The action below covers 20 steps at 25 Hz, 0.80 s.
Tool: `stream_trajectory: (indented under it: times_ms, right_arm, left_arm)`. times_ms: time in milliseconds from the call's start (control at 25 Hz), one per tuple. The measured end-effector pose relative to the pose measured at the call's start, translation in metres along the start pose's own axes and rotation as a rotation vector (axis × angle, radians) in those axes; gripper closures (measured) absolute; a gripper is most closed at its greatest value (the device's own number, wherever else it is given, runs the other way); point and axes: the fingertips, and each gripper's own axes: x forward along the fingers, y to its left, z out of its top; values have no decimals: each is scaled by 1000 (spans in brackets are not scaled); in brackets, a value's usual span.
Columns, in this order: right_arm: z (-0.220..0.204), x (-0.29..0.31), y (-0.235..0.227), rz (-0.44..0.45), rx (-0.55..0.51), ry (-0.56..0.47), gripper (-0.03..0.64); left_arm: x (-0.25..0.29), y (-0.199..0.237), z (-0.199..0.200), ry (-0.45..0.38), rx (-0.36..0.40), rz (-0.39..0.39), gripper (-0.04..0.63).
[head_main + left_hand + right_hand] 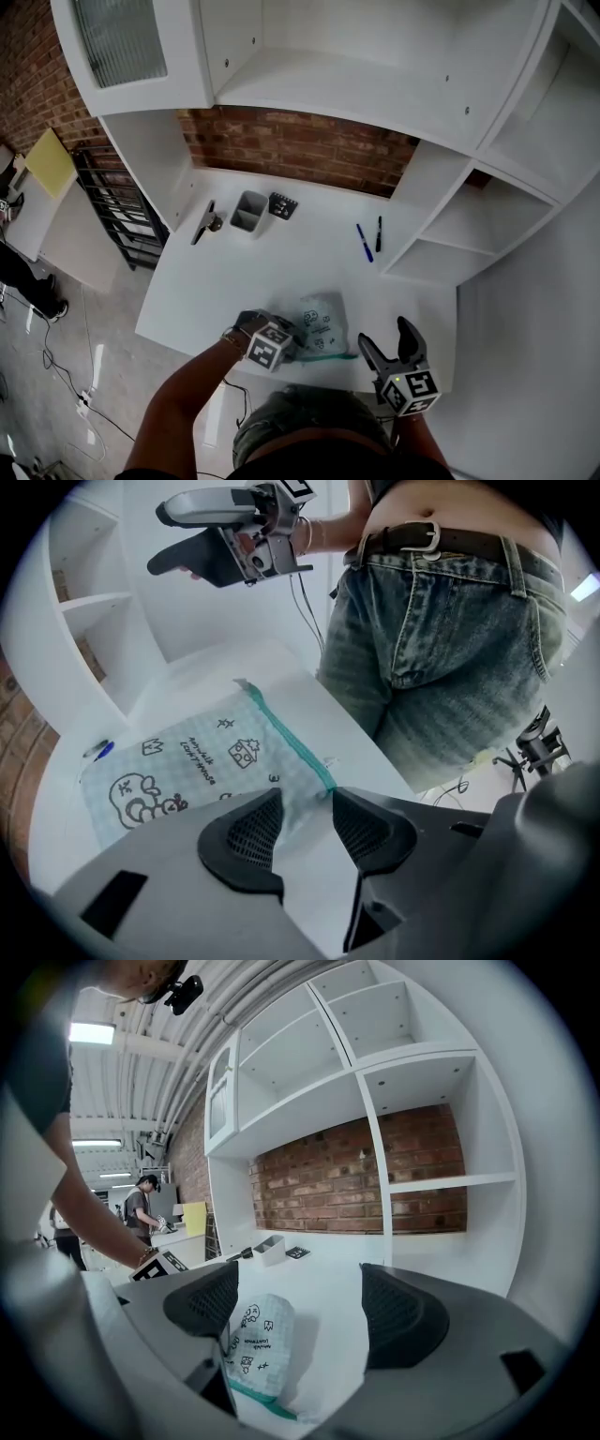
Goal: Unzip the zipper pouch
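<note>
Zipper pouch [322, 325]: pale checked fabric with cartoon line drawings, lying on the white table [281, 267] at its near edge, lower centre of the head view.
Zipper [295, 747]: a teal strip along one long edge; the pull is too small to make out, and whether it is done up cannot be told.
Left gripper [292, 342]: at the pouch's left end, lower centre of the head view, where its marker cube hides the jaw tips. In the left gripper view the jaws stand partly apart with the pouch's zipper-end corner between their tips; bare table shows between the pads, so nothing is clamped.
Right gripper [384, 333]: lower right of the head view, just right of the pouch and off it, jaws spread wide and holding nothing. In its own view the left jaw covers part of the pouch.
Background: blue pen [363, 242] and black pen [379, 233] upper right of centre; grey container [248, 212] upper left, beside small dark items too blurred to name.
</note>
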Motion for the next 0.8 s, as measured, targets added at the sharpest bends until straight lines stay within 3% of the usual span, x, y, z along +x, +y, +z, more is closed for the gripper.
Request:
stream_trajectory:
  times_ms: [120,280,440,640,800]
  right_arm:
    - [-3,5,3,19,0,11,207]
    - [-4,10,4,35,5,14,210]
    - [-4,12,8,50,6,15,212]
    - [-3,12,9,57,4,15,216]
    - [-3,12,11,67,10,13,219]
  left_arm:
    - [0,-4,1,-10,-45,-26,452]
    - [0,-7,5,-25,-91,-30,545]
    - [2,-4,10,-64,-159,40,578]
    - [-18,9,16,-187,-353,139,583]
    - [-54,23,18,-296,-464,301,584]
